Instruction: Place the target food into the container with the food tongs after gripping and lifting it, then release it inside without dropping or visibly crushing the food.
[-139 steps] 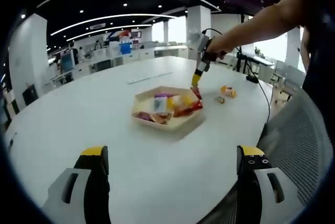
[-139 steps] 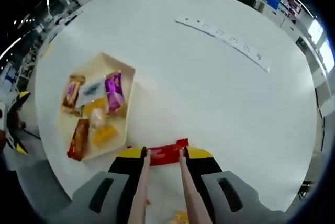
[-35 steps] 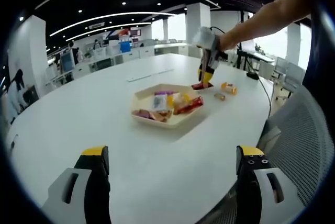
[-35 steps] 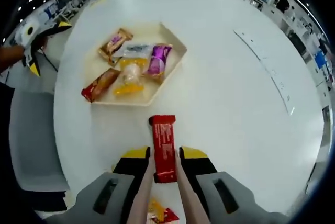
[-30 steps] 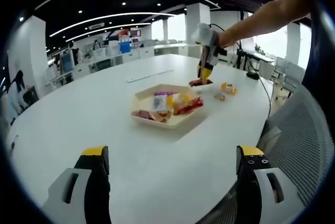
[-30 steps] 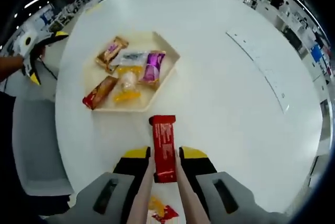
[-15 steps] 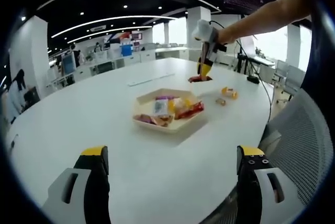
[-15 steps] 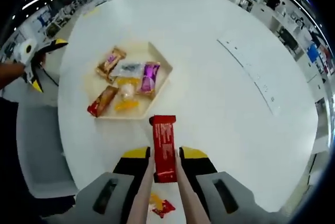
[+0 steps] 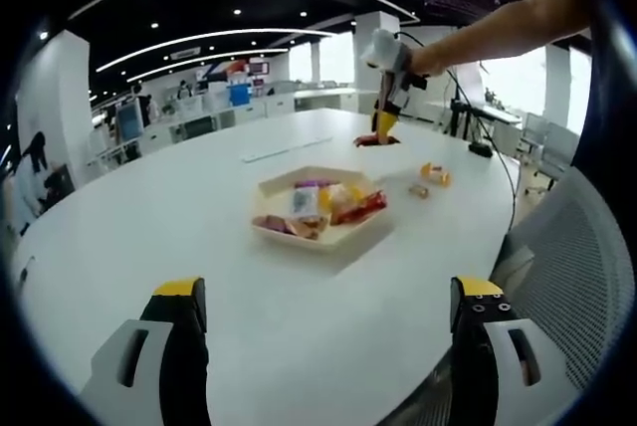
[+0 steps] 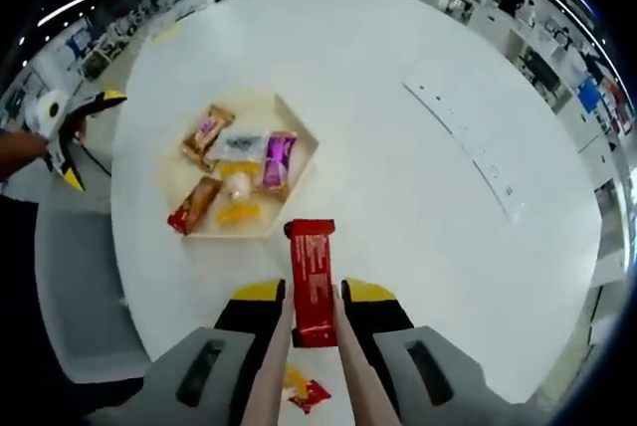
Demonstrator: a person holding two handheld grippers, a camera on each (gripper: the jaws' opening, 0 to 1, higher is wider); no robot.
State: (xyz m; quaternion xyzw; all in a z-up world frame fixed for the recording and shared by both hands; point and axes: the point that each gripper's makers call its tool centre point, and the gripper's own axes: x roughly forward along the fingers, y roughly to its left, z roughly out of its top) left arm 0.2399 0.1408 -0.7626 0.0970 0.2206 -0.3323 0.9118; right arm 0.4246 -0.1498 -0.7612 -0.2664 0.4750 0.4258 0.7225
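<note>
A red snack bar [image 10: 311, 257] hangs high above the white table, clamped between the beige food tongs [image 10: 271, 366] that my right gripper [image 10: 311, 292] is shut on. Ahead of it and to the left, far below, lies the beige hexagonal tray [image 10: 302, 142] with several wrapped snacks. In the left gripper view the tray [image 9: 328, 239] sits mid-table, and the right gripper [image 9: 383, 129] holds the red bar [image 9: 376, 141] in the air beyond the tray's far right side. My left gripper [image 9: 328, 297] stands open, low at the table's near edge, with nothing between its jaws.
Two loose snacks [image 9: 433, 174] lie on the table right of the tray; they appear under the right gripper as wrappers [image 10: 309, 393]. A long white strip [image 10: 468, 142] lies across the far table. A mesh chair [image 9: 557, 277] stands at the right. The left gripper [image 10: 70, 137] is at the table's left rim.
The right gripper has risen with the red bar, so the tray looks smaller and farther below in its view. The left gripper has stayed put and open.
</note>
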